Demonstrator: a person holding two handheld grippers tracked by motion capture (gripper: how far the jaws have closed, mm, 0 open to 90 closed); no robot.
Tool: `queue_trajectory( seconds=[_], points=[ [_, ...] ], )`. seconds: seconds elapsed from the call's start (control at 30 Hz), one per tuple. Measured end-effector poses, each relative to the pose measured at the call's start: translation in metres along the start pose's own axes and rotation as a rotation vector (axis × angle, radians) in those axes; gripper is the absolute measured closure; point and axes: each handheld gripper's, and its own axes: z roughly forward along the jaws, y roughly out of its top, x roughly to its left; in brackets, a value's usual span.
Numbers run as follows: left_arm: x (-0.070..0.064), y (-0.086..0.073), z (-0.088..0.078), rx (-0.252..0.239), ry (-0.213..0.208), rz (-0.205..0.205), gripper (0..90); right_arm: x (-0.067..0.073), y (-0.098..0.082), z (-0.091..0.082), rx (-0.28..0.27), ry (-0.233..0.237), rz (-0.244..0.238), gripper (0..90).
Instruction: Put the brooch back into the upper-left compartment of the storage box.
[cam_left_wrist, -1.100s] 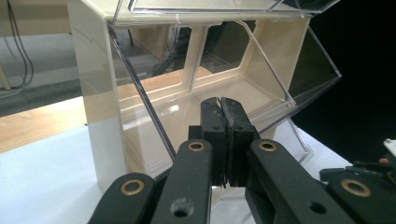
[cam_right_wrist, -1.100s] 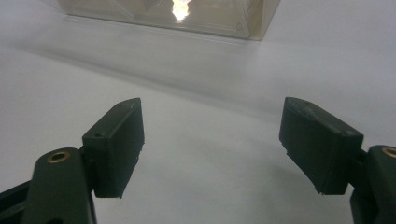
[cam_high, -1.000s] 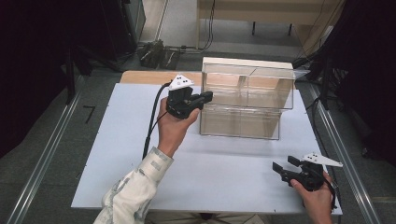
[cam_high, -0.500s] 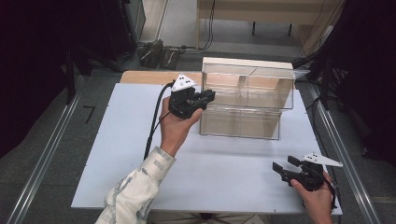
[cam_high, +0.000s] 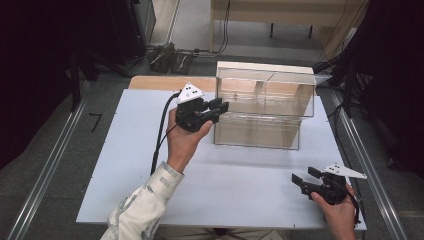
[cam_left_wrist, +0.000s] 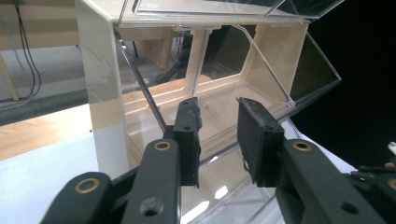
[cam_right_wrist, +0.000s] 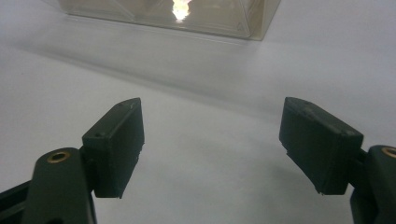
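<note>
My left gripper (cam_high: 220, 107) is up off the table (cam_high: 125, 150), its jaws parted by a narrow gap with nothing between them, tips right at the left end of the clear plastic bin organiser (cam_high: 265, 107); through the left gripper view the left gripper (cam_left_wrist: 218, 133) looks past the cream side wall into the lower compartment, with the tilted clear flap (cam_left_wrist: 140, 88) of the upper bin slanting just ahead of the pads. The organiser stands at the far middle of the table, two tiers, apparently empty. My right gripper (cam_high: 300, 177) rests low near the front right corner, well apart from the organiser, jaws spread wide on nothing; in its own view the right gripper (cam_right_wrist: 210, 144) faces bare white tabletop with the organiser's base (cam_right_wrist: 187, 18) at the top edge. The risk I see is with the left: the plastic is clear and glossy, so I could misjudge the flap's edge, knock it instead of pinching it, or shove the whole light organiser backwards, since the right gripper is not bracing it. Compared with a second ago, the left gripper has crept a little closer to the organiser's corner, while the right has hardly stirred.
</note>
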Motion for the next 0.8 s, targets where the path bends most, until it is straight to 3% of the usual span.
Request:
queue_trajectory(
  seconds=[0.43, 0.8],
  points=[
    [0.004, -0.017, -0.026, -0.026, 0.006, -0.007, 58.2, 0.000, 0.000, 0.000, 0.002, 0.000, -0.001, 20.9],
    [0.011, -0.032, -0.048, -0.027, 0.071, -0.015, 39.3, 0.000, 0.000, 0.000, 0.002, -0.002, -0.002, 20.8]
  ],
)
